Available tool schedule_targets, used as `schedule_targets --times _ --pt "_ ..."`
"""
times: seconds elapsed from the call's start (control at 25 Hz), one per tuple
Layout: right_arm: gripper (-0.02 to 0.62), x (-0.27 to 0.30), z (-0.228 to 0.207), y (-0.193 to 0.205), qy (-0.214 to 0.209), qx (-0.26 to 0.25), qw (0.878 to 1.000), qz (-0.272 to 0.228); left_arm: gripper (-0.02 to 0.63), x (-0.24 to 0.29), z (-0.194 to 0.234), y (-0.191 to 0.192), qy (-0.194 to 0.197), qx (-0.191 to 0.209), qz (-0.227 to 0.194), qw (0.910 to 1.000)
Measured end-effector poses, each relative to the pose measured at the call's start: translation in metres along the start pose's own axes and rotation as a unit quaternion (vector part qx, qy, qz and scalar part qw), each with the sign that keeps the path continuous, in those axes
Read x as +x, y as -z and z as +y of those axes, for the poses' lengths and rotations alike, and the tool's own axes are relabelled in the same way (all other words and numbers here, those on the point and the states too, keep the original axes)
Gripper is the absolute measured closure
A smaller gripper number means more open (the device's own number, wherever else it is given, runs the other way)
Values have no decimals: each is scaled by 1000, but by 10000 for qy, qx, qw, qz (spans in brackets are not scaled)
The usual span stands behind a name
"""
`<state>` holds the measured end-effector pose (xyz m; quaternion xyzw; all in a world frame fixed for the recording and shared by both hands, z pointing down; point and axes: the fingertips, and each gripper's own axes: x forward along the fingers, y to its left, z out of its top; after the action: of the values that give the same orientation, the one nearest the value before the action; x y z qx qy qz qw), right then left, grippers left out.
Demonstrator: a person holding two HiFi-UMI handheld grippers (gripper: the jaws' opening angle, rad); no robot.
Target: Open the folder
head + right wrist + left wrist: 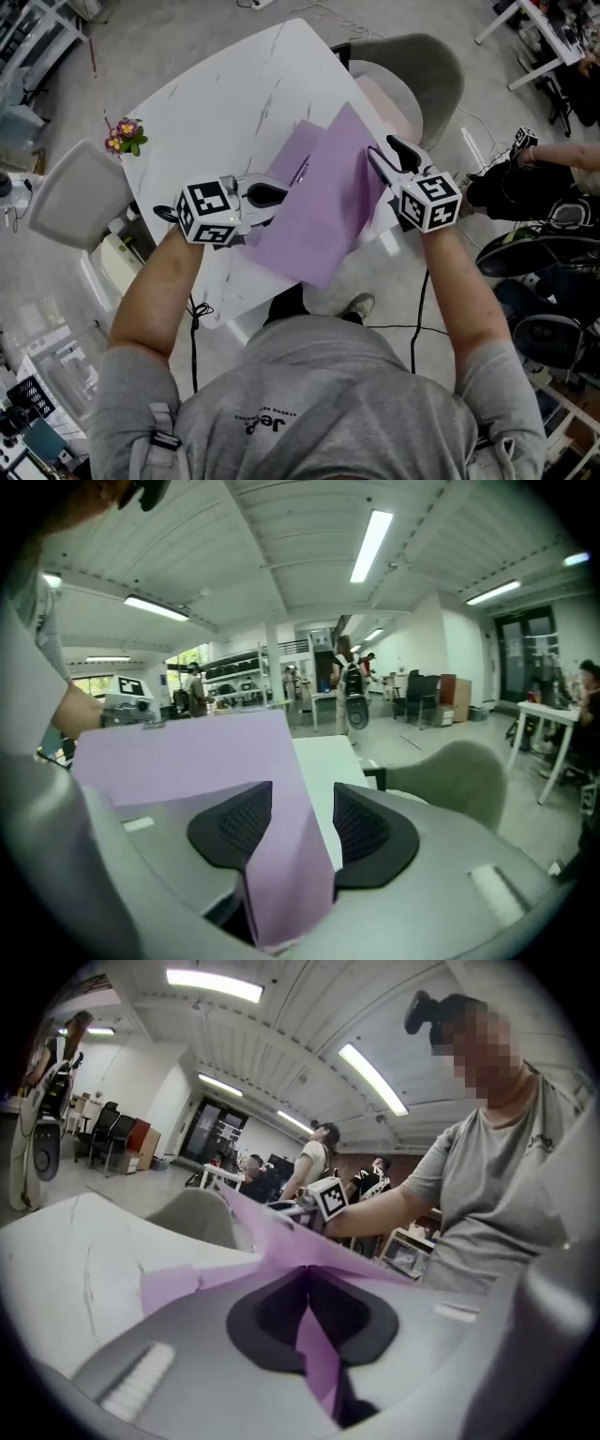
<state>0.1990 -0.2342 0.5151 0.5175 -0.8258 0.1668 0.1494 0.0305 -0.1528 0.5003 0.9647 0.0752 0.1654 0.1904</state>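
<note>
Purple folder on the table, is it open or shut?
Partly open: the purple folder has its top cover raised off the table, pinched in the left claw.

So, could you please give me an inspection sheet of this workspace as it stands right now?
Surface: white marbled table.
Job's things: purple folder over the table's near edge, partly opened.
Clutter: small flower posy at the table's left corner.
Grippers: left tool shut on a folder leaf; right tool open, a leaf standing between its jaws.
Cables: black cable on the floor by the person's feet.
Surroundings: grey chair beyond the table; a standing person further back.
</note>
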Motion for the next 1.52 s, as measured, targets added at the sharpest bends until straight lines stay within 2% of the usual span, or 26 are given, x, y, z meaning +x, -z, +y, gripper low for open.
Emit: schedule_targets --times 0.08,0.24,0.4,0.48,0.56,0.6,0.72,0.8,0.84,0.88,1.08,1.16,1.28,1.52 --pt "410 -10 -11 5 282 370 9989 36 549 8 -10 -14 31 149 -82 9998" --pt "411 -34 -11 24 406 1167 9923 -11 549 33 -29 -30 94 480 -43 9988" --pt "410 -76 -17 51 616 2158 9743 -192 549 62 -48 -49 234 823 4 9963" --pt "411 -102 -27 78 828 2540 9635 -176 549 77 -56 -58 300 945 6 9951" --pt "411 -128 -37 126 1094 2985 9480 141 549 92 -62 -68 351 983 -39 9945" --pt "411 -137 -38 156 1129 3322 9356 392 549 99 -65 -72 359 993 -63 9944" --pt "411 -142 -14 228 817 4334 8917 1019 549 121 -74 -83 327 1073 -126 9936" --pt "411 -132 9 243 478 4645 8768 1147 549 140 -79 -89 317 1120 -160 9931" --pt "411 -124 19 241 329 4688 8753 1136 549 150 -81 -90 303 1143 -151 9929" --pt "437 -114 28 235 223 4674 8767 1119 549 158 -81 -89 270 1171 -113 9927" --pt "437 -92 42 217 55 4085 8992 1567 548 186 -70 -75 -56 1278 246 9915" --pt "437 -105 31 221 28 4264 8941 1368 549 195 -63 -65 -227 1349 424 9897" --pt "437 -145 -6 230 557 4463 8876 989 549 213 -53 -46 -461 1431 733 9859" --pt "437 -244 -76 210 1495 3947 9063 244 549 257 -42 2 -697 1674 1444 9728"
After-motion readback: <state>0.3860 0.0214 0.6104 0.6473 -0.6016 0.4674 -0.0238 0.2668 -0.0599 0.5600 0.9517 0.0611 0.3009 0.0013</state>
